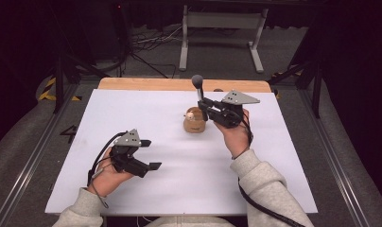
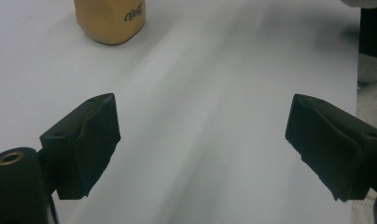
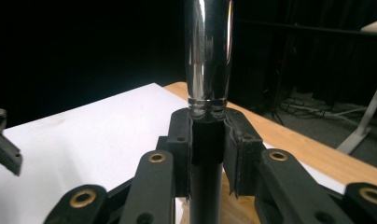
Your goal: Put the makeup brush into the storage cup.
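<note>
One pestle [image 3: 208, 51], tip hidden behind tongs [image 3: 207, 154].

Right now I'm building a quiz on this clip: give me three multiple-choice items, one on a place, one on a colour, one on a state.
1. Where does the wooden holder stand?
A. On the white sheet, right beside the right gripper
B. On the floor beyond the table
C. Between the left gripper's jaws

2. What colour is the ball on the top end of the tool held upright?
A. Red
B. Grey
C. Yellow

3. How do the two grippers stand?
A. Both open
B. Left shut on the tool, right open
C. Left open with nothing between its jaws, right shut on the tool

Answers: 1 A, the high view shows the holder on the sheet next to the right gripper. 2 B, the ball looks grey in the high view. 3 C, the left gripper has wide jaws over bare sheet, while the right gripper view shows pads clamping the tool's shaft.
</note>
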Motion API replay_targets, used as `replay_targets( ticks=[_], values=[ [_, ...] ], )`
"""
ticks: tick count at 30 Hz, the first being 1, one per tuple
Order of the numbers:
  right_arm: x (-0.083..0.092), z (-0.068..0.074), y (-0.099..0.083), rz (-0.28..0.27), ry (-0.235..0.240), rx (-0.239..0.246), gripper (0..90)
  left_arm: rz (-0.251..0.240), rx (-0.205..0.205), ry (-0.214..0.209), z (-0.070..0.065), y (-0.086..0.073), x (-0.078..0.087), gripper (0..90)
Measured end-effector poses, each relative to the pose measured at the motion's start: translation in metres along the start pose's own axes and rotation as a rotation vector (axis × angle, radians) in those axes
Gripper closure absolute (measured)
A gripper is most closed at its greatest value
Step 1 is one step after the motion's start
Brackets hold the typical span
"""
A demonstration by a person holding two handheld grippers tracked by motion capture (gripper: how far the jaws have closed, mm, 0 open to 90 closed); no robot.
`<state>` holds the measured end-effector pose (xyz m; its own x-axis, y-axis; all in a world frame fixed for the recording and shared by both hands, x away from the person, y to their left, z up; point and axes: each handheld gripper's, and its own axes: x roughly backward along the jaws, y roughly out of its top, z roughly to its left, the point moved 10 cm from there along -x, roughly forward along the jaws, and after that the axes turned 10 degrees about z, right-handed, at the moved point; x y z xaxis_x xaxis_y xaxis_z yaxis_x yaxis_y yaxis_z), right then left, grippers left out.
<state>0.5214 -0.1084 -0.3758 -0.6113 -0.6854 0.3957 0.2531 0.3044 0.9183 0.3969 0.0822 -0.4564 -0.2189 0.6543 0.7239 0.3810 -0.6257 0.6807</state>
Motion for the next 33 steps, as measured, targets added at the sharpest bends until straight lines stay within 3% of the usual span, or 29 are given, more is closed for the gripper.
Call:
replay_targets(
  ticks=[10, 15, 26, 33],
  values=[
    [-0.014, -0.005, 0.0, -0.03, -0.02, 0.011, 74.6, -0.083, 0.029, 0.036, 0.004, -0.007, 0.007, 8.6],
    [-0.019, -0.008, 0.0, -0.042, -0.025, 0.016, 74.6, -0.119, 0.02, 0.047, 0.006, -0.007, 0.01, 7.9],
    [-0.031, -0.013, -0.003, -0.067, -0.039, 0.031, 74.6, -0.121, 0.036, 0.062, 0.008, -0.015, 0.008, 7.4],
    [-0.04, -0.021, -0.01, -0.061, -0.058, 0.005, 74.5, -0.142, 0.046, 0.082, 0.011, -0.017, 0.012, 7.1]
  ],
)
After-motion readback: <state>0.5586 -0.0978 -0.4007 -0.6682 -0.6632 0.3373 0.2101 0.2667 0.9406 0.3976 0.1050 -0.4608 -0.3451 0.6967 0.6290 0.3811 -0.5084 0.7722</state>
